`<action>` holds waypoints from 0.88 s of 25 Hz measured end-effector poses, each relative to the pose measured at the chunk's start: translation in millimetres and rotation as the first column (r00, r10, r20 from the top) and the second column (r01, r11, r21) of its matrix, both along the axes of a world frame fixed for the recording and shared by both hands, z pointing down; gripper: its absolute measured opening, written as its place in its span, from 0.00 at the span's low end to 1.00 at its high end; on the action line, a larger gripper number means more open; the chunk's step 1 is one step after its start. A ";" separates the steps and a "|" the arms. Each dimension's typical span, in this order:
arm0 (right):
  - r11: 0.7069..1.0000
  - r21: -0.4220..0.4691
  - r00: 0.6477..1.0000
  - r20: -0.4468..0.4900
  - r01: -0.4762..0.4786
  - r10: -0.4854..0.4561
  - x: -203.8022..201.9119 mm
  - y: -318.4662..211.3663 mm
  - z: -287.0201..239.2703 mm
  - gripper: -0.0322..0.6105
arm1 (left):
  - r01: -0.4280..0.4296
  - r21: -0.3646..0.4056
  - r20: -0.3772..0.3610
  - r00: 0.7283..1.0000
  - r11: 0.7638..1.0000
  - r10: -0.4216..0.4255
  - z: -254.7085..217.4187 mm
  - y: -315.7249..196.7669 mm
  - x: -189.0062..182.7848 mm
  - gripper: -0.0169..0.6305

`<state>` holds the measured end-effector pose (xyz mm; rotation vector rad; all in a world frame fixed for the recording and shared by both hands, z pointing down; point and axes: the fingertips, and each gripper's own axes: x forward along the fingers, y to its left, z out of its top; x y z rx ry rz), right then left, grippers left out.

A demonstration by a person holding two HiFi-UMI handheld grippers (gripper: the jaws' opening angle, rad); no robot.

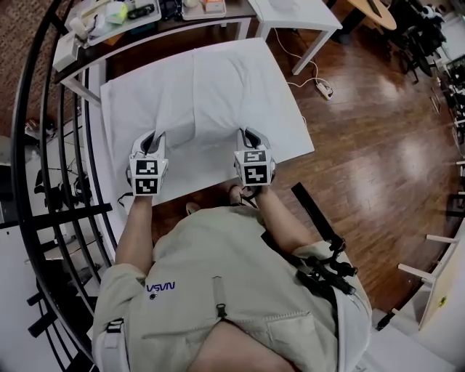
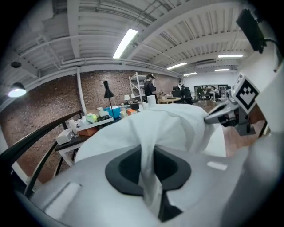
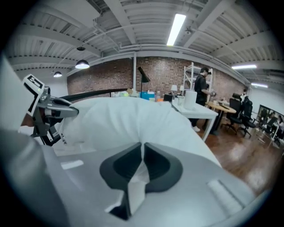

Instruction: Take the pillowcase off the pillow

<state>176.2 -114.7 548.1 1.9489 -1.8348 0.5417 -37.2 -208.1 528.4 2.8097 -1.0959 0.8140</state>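
On the white rectangular surface (image 1: 116,123) in front of the person, a white cloth pillowcase (image 1: 218,94) is lying flat and filling most of the top. It is swelling over the pillow inside, which the cloth is hiding completely.

At the near edge, the left gripper (image 1: 151,138) is pinching a gathered fold of the pillowcase. The left gripper view shows the white cloth running down between the two dark pads (image 2: 126,170), which are pressing on it from both sides. The right gripper (image 1: 248,134) is gripping the same near edge further along, and its own view shows a thinner fold of cloth caught between its nearly touching pads (image 3: 157,166). Both grippers are angling downward toward the surface, side by side and well apart.

Beyond the far edge, a long dark desk (image 1: 167,33) is carrying a shallow white tray (image 1: 120,27), which is holding a pale green object (image 1: 116,11) among other small items too small to identify.
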 end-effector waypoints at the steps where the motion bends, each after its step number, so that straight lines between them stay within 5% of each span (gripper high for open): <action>1: 1.000 0.013 1.000 -0.006 -0.007 0.007 3.1 1.3 -5.4 0.08 | 0.030 0.009 -0.038 0.999 0.999 -0.030 -10.7 -6.1 -6.3 0.09; 10: 0.977 0.110 0.977 -0.096 -0.180 0.191 85.1 18.5 -56.2 0.07 | 0.119 -0.012 -0.224 0.967 0.993 -0.119 -71.1 -31.3 -32.8 0.08; 15: 0.934 0.036 0.932 -0.064 -0.356 0.358 153.6 45.6 -25.4 0.07 | 0.192 -0.119 -0.292 0.931 0.974 -0.219 -53.2 -29.6 -59.9 0.07; 22: 0.971 -0.088 0.974 0.027 -0.221 0.224 127.3 58.6 25.2 0.08 | 0.080 -0.196 -0.179 0.977 0.977 -0.116 -0.9 18.0 -59.5 0.12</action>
